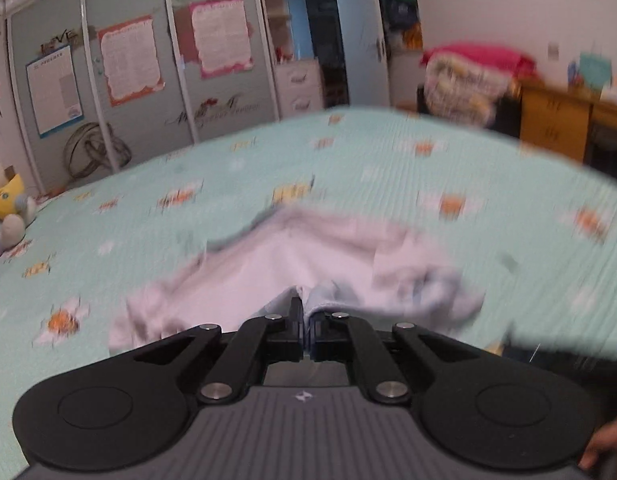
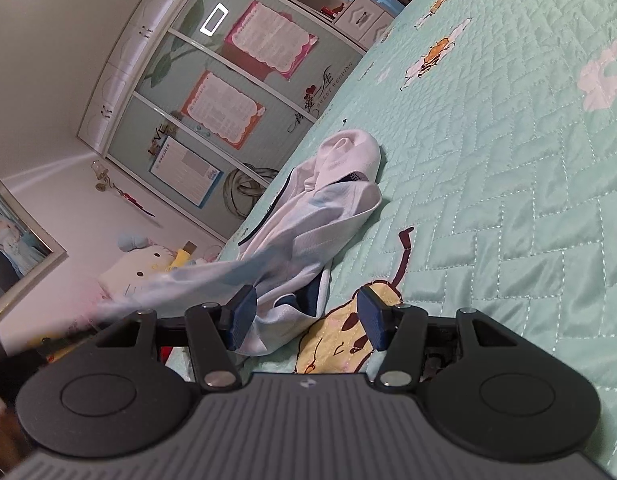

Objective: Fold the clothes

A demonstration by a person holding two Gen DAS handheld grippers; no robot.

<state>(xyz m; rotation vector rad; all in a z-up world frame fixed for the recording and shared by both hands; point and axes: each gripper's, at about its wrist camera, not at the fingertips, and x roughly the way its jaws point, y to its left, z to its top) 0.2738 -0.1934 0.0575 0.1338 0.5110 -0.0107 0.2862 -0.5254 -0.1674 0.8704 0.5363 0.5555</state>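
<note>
Left hand-held gripper [image 1: 307, 320], pinched tight on an edge of the pale shirt [image 1: 308, 260] crumpled on the bed [image 1: 388, 160], should raise it slowly and evenly, while the right hand-held gripper [image 2: 308, 316], jaws apart and empty, takes the corner beside it.

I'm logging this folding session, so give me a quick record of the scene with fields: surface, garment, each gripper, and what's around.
surface: bed with a mint quilted bedspread printed with flowers and bees
garment: white and pale blue shirt, crumpled and unfolded, one part lifted off the bedspread
left gripper: shut on a fold of the shirt
right gripper: open, jaws wide, low over the shirt's edge, gripping nothing
background: wardrobe with posters on its doors; plush toy beside the bed
image quality: left view blurred
</note>
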